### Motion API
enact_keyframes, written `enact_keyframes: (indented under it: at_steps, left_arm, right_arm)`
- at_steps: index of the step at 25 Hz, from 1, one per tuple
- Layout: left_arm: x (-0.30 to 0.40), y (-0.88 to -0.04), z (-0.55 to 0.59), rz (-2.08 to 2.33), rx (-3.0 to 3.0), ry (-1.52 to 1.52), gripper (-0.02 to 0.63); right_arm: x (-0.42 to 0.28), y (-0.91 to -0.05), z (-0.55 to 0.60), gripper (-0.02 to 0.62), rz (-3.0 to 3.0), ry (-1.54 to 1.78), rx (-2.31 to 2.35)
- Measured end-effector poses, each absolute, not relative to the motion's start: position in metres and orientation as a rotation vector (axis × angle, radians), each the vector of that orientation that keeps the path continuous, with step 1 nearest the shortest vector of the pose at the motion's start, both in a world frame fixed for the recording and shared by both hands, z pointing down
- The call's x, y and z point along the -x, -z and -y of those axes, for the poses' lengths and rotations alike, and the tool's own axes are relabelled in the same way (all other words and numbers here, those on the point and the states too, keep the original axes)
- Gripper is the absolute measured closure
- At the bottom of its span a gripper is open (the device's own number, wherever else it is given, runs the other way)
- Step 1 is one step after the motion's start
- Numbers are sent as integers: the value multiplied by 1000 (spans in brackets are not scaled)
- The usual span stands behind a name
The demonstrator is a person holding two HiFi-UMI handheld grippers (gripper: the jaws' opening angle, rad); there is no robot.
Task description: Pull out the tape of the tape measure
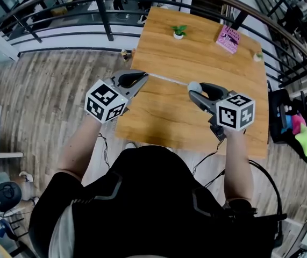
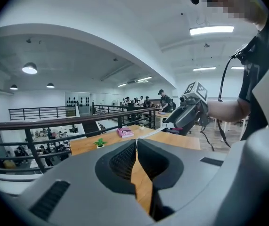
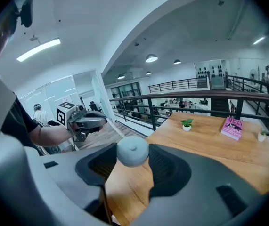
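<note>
Well, the tape measure (image 3: 133, 151) is a small round case, matte pale grey with a little knob at the middle of its face, and it sits squeezed between the ribbed dark pads of the right tool (image 1: 195, 92), whose jaws stand fairly wide to take it. From the case a thin, flat, whitish tape (image 1: 168, 79) runs straight and taut across to the left tool (image 1: 144, 75), whose jaws are pressed together on the tape's end (only a sliver of it shows between the tips in the left gripper view). Both tools are smooth grey plastic with curved, beak-like jaws, and each carries a cube (image 1: 106, 100) faced with black-and-white square markers.

The two tools are held up above the near part of the tabletop (image 1: 207, 117), a rectangle of warm, grained wood, with the tape spanning the gap between them. The person's forearms reach forward, bare below dark sleeves, left tool angled in toward the right one, and their tips point at each other.

Farther back on the tabletop stand a small green plant in a white pot (image 1: 178, 32) and a pink book (image 1: 228, 39), well apart from the tools; a dark metal railing (image 1: 105, 15) curves beyond the wood-plank floor (image 1: 51, 85)
</note>
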State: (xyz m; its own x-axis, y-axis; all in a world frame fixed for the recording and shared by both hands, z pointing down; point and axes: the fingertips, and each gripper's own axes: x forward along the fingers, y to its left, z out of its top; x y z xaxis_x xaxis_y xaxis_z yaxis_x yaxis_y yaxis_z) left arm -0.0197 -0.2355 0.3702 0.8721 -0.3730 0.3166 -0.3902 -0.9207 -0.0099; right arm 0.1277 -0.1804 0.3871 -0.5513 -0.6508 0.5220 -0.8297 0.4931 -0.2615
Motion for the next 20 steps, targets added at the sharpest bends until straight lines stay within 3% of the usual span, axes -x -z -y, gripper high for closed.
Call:
enact_keyframes:
  at_steps: [20]
  left_arm:
    - [45,-376,259,735,-2911,-496,569]
  right_arm:
    - [-165,-394,173,380,2325,-717,-1353]
